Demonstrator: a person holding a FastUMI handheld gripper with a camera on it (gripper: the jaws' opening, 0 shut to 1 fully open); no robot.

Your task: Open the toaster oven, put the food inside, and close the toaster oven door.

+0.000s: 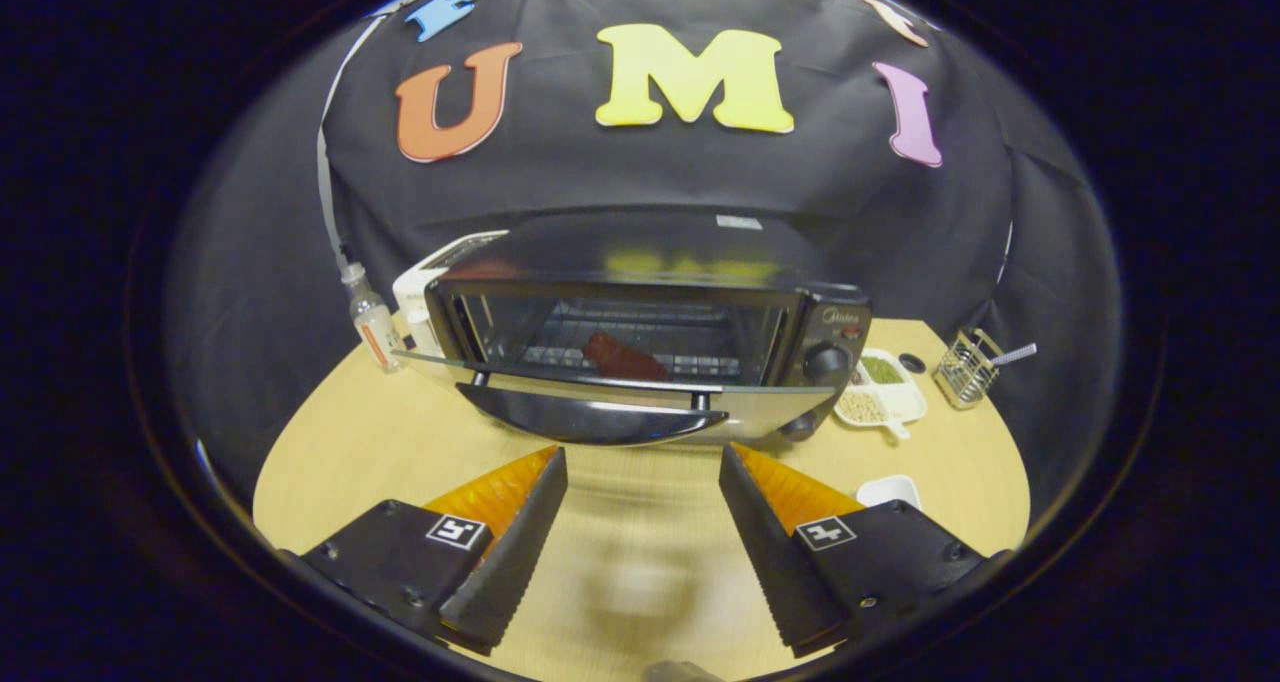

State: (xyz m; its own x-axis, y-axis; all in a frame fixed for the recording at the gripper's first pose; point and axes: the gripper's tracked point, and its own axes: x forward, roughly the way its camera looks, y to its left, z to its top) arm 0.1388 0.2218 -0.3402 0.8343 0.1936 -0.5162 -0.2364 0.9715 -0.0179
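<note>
Tongs [643, 462]: fingers spread wide apart, nothing between them, hovering above the pale wooden surface [340, 442], just short of the oven door.

Black toaster oven with a glossy top [650, 262]: stands on the surface ahead of the fingers. Its glass door with a black curved handle [600, 412] hangs folded down towards the tongs, leaving the chamber open.

Reddish-brown piece of food [622, 357]: lies inside the oven on the wire rack, roughly centred in the chamber, beyond the lowered door.

Clear plastic bottle with an orange label [370, 317]: upright, just left of the oven, beside a white boxy appliance [425, 287] partly hidden behind the oven.

White divided dish [880, 394]: just right of the oven, holding green and beige grains in separate compartments.

Wire mesh holder [965, 370]: further right, a utensil handle sticking out of it.

Small white dish [888, 489]: near the right finger, partly hidden by it.
</note>
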